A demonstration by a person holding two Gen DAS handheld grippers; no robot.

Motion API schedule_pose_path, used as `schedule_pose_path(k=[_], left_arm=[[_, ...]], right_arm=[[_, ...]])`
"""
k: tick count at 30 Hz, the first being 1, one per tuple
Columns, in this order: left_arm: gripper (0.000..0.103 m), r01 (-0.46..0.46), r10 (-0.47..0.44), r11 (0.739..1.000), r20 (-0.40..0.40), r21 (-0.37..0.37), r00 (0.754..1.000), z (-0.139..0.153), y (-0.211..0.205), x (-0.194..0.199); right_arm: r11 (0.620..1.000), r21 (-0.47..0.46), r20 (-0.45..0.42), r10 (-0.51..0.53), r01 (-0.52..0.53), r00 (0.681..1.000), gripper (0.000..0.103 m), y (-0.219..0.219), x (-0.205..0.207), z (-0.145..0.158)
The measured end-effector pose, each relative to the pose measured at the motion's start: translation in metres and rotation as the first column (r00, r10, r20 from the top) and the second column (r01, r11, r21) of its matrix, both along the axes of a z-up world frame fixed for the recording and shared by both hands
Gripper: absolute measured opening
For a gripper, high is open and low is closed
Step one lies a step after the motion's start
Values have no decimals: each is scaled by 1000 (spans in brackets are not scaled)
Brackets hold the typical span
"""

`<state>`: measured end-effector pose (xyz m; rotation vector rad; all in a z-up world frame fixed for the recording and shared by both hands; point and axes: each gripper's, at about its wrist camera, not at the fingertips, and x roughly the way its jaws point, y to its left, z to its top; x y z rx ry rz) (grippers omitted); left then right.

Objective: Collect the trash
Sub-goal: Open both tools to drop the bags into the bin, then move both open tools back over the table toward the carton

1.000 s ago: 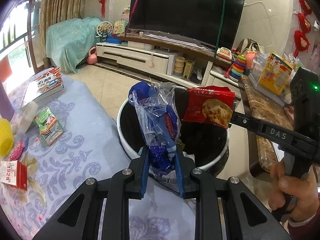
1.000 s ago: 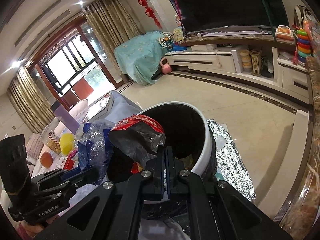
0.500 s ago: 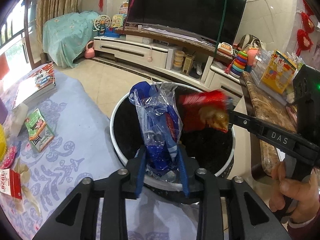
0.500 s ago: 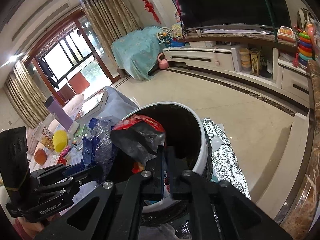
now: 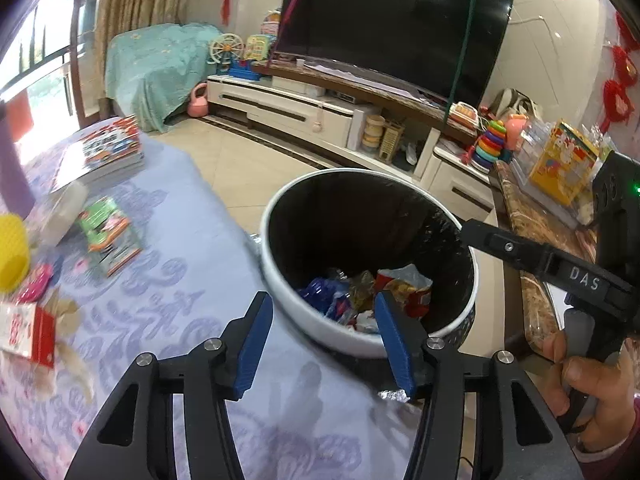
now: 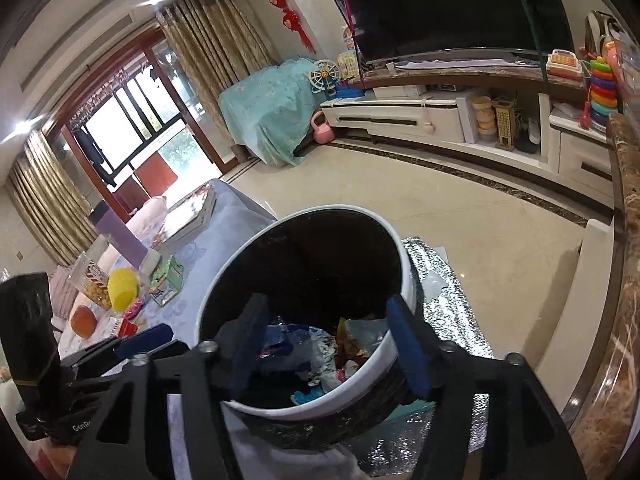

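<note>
Two hand-held grippers: left (image 5: 320,336), right (image 6: 328,344), jaws opening, nothing between.
Wrappers (image 5: 360,292): below both, inside bin (image 5: 280,280).

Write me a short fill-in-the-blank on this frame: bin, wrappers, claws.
1. The red snack bag and blue wrapper lie inside the ____.
2. Both the left claw and right claw hold ____.
3. The bin has a white rim and a ____ liner.

Missing words: bin; nothing; black
</note>
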<state>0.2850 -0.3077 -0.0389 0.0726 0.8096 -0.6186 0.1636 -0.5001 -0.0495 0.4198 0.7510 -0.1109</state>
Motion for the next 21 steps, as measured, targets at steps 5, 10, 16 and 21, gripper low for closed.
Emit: schedule_pose_path(k=[5,10,16,21], left_arm=[[58,-58,58,998,-10,-30,998,-2,38,-15],[58,-125,123,991,-39,-49,992,-9,77,-29],[58,-204,200,977,-69,-62,977,-14,123,-43],[58,-260,254,963,-81,-66,964,-15,161,-54]], right_arm=[[1000,12,18,10,-10,1000,79,13,-3,4],[999,5,22,44,-45,999,84,41,-3,2],[994,18,16,108,-109,994,85,76,2,-4],[986,20,5,168,-168,986,85,106,9,-9]])
